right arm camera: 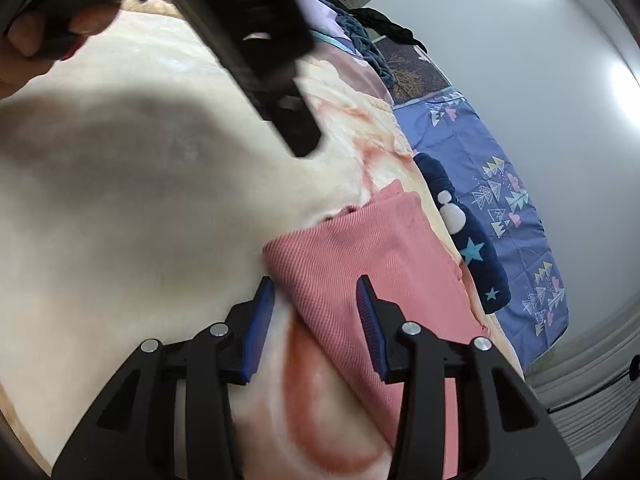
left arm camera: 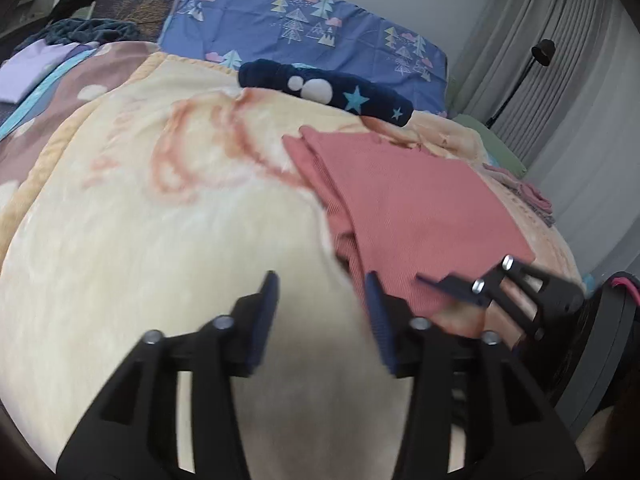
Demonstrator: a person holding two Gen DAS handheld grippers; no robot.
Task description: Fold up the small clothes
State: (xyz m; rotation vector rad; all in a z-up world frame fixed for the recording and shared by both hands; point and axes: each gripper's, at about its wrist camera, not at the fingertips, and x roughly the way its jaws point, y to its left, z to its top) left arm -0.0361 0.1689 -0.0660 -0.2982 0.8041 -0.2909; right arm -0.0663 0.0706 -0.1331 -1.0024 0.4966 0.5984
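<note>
A pink ribbed garment (left arm camera: 408, 208) lies flat and partly folded on a cream fleece blanket (left arm camera: 160, 240); it also shows in the right wrist view (right arm camera: 360, 264). My left gripper (left arm camera: 322, 292) is open and empty, hovering over the blanket just left of the garment's near edge. My right gripper (right arm camera: 316, 292) is open, its jaws standing either side of the garment's near left corner without closing on it. The right gripper also shows in the left wrist view (left arm camera: 472, 284) over the garment's near right corner. The left gripper crosses the top of the right wrist view (right arm camera: 280, 92).
A dark navy garment with stars and white dots (left arm camera: 328, 90) lies beyond the pink one. A blue tree-print sheet (left arm camera: 304, 28) covers the far bed. Lilac and dark clothes (left arm camera: 36, 68) are piled far left. Grey curtains (left arm camera: 568, 60) and a black lamp (left arm camera: 542, 50) stand at the right.
</note>
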